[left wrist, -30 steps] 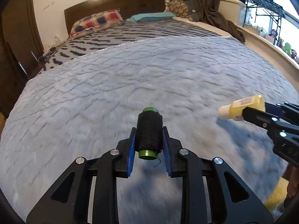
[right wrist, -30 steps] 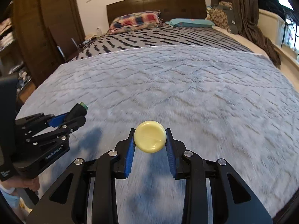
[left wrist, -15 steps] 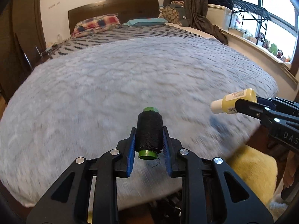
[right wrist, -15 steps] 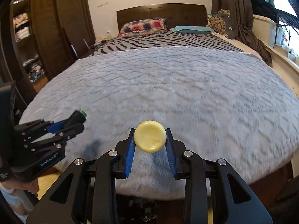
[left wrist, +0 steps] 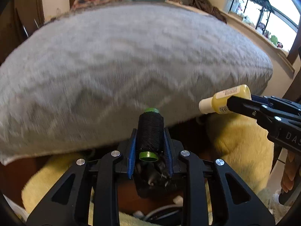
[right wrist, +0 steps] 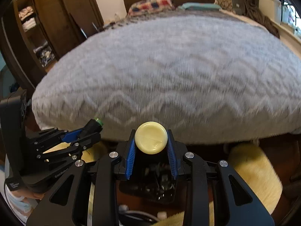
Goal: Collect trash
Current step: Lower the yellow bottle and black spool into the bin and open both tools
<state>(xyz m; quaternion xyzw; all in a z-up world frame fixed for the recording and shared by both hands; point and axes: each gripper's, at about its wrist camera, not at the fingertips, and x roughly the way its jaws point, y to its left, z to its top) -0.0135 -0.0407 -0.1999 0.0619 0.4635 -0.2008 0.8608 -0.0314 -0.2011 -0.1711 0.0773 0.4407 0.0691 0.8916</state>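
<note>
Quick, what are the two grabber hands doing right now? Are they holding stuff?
Left gripper: closed on a black thread spool with green ends.
Right gripper: closed on a small yellow bottle.

Black thread spool [left wrist: 150, 131], green core ends, lying lengthwise along the view axis, pinched on both sides, at 6 o'clock in left view. Yellow bottle [left wrist: 224, 99] with white cap, printed label, roughly horizontal, cap pointing to 9 o'clock, at 3 o'clock; in right view only its round base [right wrist: 151, 140] shows.
</note>
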